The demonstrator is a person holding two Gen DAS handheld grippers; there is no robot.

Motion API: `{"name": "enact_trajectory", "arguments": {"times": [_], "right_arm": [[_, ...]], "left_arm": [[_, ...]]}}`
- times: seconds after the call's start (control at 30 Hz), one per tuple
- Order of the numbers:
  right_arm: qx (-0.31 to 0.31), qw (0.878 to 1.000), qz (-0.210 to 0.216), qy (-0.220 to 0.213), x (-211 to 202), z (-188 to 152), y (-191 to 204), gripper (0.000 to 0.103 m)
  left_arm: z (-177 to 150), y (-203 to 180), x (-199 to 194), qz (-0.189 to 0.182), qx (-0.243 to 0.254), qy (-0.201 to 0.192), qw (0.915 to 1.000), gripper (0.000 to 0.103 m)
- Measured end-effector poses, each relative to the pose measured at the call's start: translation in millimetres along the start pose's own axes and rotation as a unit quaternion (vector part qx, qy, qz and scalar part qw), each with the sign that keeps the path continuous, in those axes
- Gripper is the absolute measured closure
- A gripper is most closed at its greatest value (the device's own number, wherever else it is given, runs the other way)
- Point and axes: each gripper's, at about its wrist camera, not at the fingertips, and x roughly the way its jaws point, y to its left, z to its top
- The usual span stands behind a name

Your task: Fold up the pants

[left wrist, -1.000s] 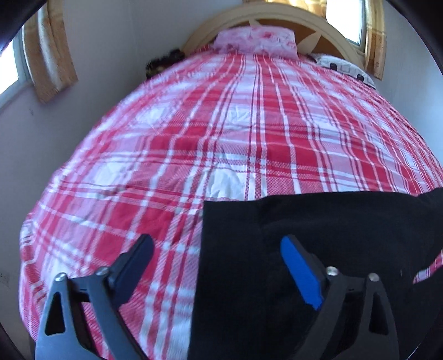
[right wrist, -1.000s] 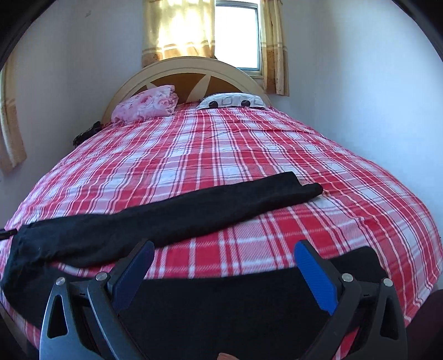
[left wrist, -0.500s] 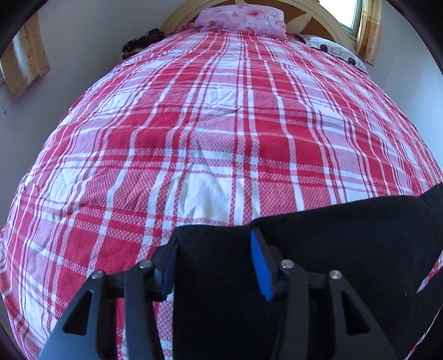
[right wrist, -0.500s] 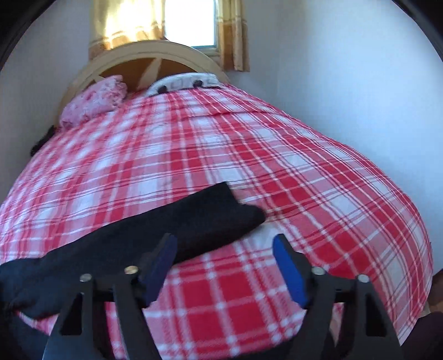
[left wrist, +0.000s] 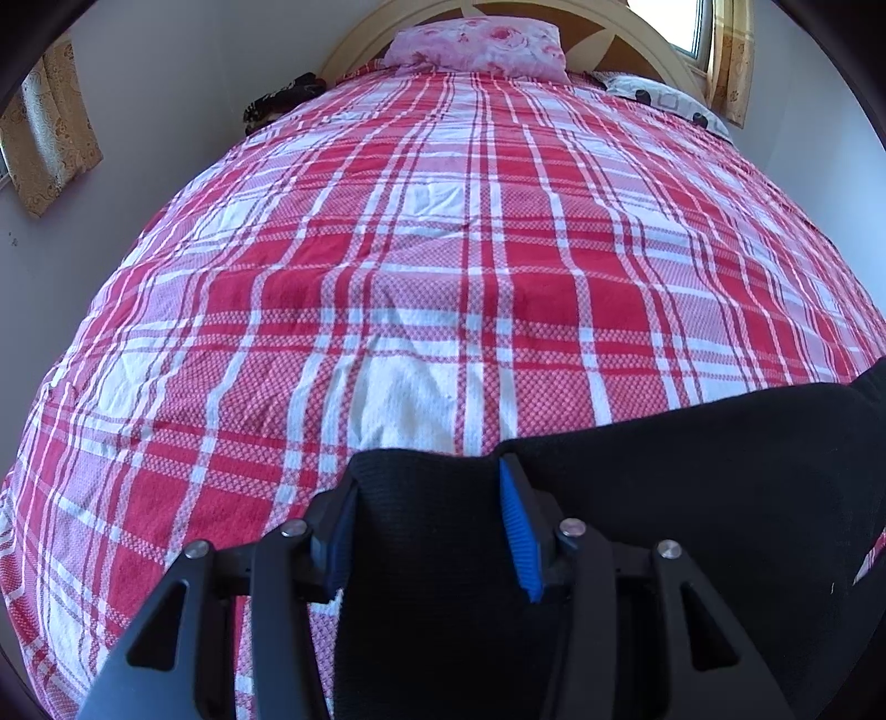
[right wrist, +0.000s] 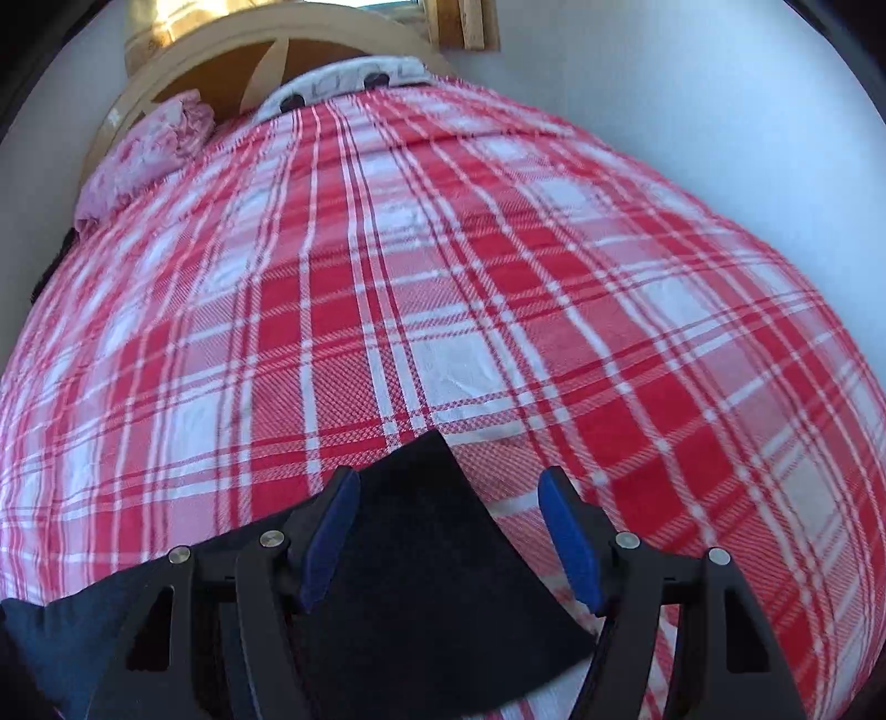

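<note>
Black pants (left wrist: 692, 498) lie across the near part of a bed with a red and white plaid cover (left wrist: 470, 249). In the left wrist view my left gripper (left wrist: 429, 520) straddles the waist-end corner of the pants, its blue pads closed in on a bunched width of cloth. In the right wrist view the leg end of the pants (right wrist: 426, 554) lies flat on the cover (right wrist: 443, 277). My right gripper (right wrist: 448, 531) is low over that end, its jaws apart, the left pad on the cloth and the right pad over bare cover.
A pink floral pillow (left wrist: 476, 41) and a white patterned pillow (left wrist: 664, 97) lie at the arched wooden headboard (right wrist: 266, 50). A dark object (left wrist: 282, 97) sits at the bed's far left corner. Walls run close along both sides of the bed.
My left gripper moved onto the pants corner and narrowed around it. My right gripper swung right and dropped to the leg end, its jaws narrowing somewhat.
</note>
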Motion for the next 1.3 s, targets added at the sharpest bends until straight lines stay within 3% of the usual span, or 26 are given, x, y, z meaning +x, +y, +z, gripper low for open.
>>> {"name": "enact_trajectory", "arguments": {"times": [0.07,0.1,0.13,0.23,0.27,0.3,0.4,0.53,0.73,0.83,0.93,1.1,1.3], "right_arm": [[-0.001,1.0,0.0,0.004,10,3,2,0.039],[0.003,1.0,0.005,0.011,15,3,2,0.066],[0.009,0.999,0.022,0.025,21,3,1,0.086],[0.011,0.999,0.041,0.026,19,-2,2,0.094],[0.012,0.999,0.045,0.023,16,-3,1,0.095],[0.012,0.999,0.045,0.019,11,-4,0,0.097],[0.009,0.999,0.045,-0.017,-19,-5,-3,0.098],[0.003,0.995,0.053,-0.08,-77,-10,-9,0.098],[0.028,0.983,0.089,-0.157,-164,-38,-41,0.098],[0.039,0.977,0.106,-0.182,-200,-70,-61,0.098],[0.059,0.973,0.12,-0.189,-215,-99,-84,0.098],[0.094,0.974,0.128,-0.164,-212,-154,-122,0.098],[0.141,0.972,0.131,-0.134,-196,-199,-156,0.098]], "left_arm": [[0,1,0,-0.004,-0.001,-0.002,1.0,0.055],[0,1,0,-0.004,-0.001,-0.003,1.0,0.055],[-1,0,0,-0.004,-0.001,-0.004,1.0,0.055],[-1,-2,-4,-0.015,0.003,-0.009,0.9998,0.068],[-1,-3,-6,-0.026,0.004,-0.012,0.9996,0.083],[-1,-3,-8,-0.037,0.002,-0.014,0.9992,0.088],[1,-5,-14,-0.043,-0.002,-0.018,0.9989,0.089],[2,7,-42,-0.071,-0.031,-0.055,0.9955,0.089],[-8,28,-94,-0.124,-0.065,-0.115,0.9835,0.089],[-24,37,-114,-0.153,-0.076,-0.142,0.9751,0.089],[-46,42,-126,-0.174,-0.081,-0.161,0.9682,0.089],[-86,48,-134,-0.202,-0.09,-0.164,0.9614,0.089],[-124,50,-136,-0.213,-0.073,-0.172,0.9591,0.086]]}}
